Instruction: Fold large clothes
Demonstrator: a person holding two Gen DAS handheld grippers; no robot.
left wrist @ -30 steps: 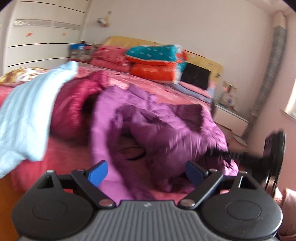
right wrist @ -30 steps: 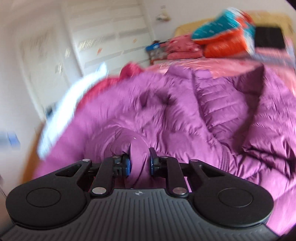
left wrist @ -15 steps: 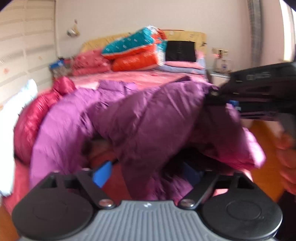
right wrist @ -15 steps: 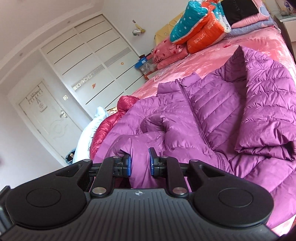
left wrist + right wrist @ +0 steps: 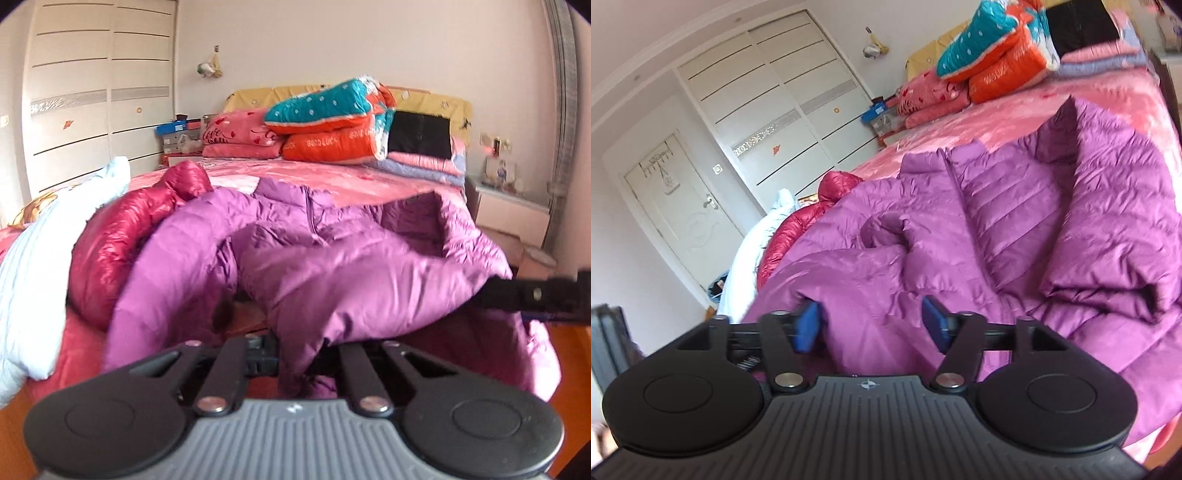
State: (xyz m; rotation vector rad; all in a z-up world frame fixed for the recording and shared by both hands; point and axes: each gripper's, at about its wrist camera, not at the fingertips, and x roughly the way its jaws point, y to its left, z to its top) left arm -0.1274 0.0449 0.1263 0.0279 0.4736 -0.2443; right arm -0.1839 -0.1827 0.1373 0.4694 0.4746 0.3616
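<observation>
The left gripper (image 5: 291,360) is clamped on a fold of the purple jacket (image 5: 332,266) near its lower hem, the cloth bunched between the drawn-in jaws; the pinch appears intended to hold that edge while the other side is repositioned. The right gripper (image 5: 870,323) has its jaws opening: the blue pads (image 5: 807,326) stand apart, with a ridge of jacket fabric between them but not pressed, so the cloth is released on that side. In the left wrist view the right gripper enters from the right edge, just beside the jacket's raised flap. The jacket lies across the foot of the bed (image 5: 332,177), front up, zip running toward the collar, one side panel already turned inward over the body. This indicates that the fold is partly made. A red jacket (image 5: 122,236) and a pale blue garment (image 5: 40,266) lie beside it, touching its left edge, and probably await folding. Stacked quilts (image 5: 332,122) sit at the headboard, well apart from the work area.
</observation>
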